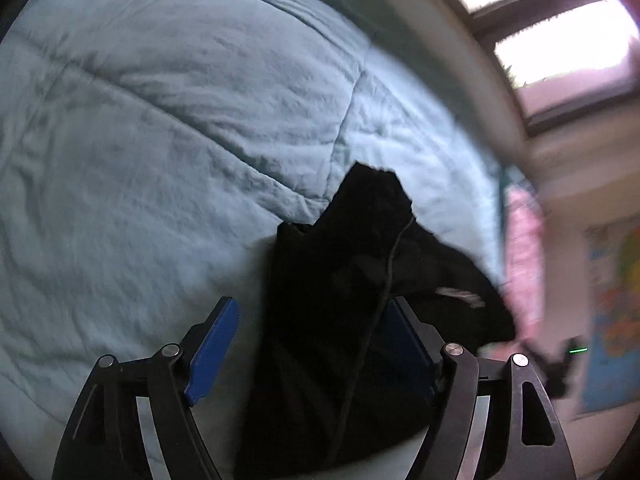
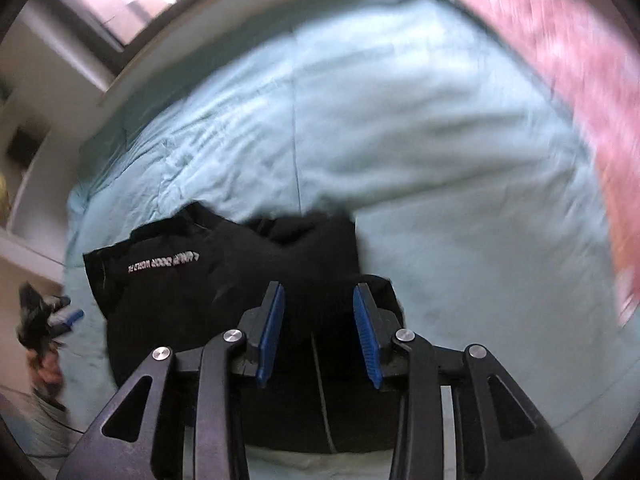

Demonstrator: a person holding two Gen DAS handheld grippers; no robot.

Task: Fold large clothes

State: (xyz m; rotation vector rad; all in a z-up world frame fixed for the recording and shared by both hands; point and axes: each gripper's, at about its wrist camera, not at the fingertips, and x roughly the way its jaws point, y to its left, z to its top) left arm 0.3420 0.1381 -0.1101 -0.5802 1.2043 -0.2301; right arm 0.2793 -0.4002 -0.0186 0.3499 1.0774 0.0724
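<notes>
1. Grippers both pitch down at your black garment (image 1: 340,300), heaped lower centre on the blue quilt (image 1: 160,140).
2. Left gripper (image 1: 316,344): jaws wide, cloth between, unclamped.
3. Right gripper (image 2: 319,334): jaws part-open, not gripping.

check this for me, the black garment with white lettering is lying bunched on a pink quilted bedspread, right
Not quite: the black garment with white lettering is lying bunched on a light blue quilted bedspread, not a pink one. The right wrist view shows it.

One line of print, not legible

A white printed line runs upside down across the black fabric garment (image 2: 224,280); its blurred letters cannot be read.
</notes>
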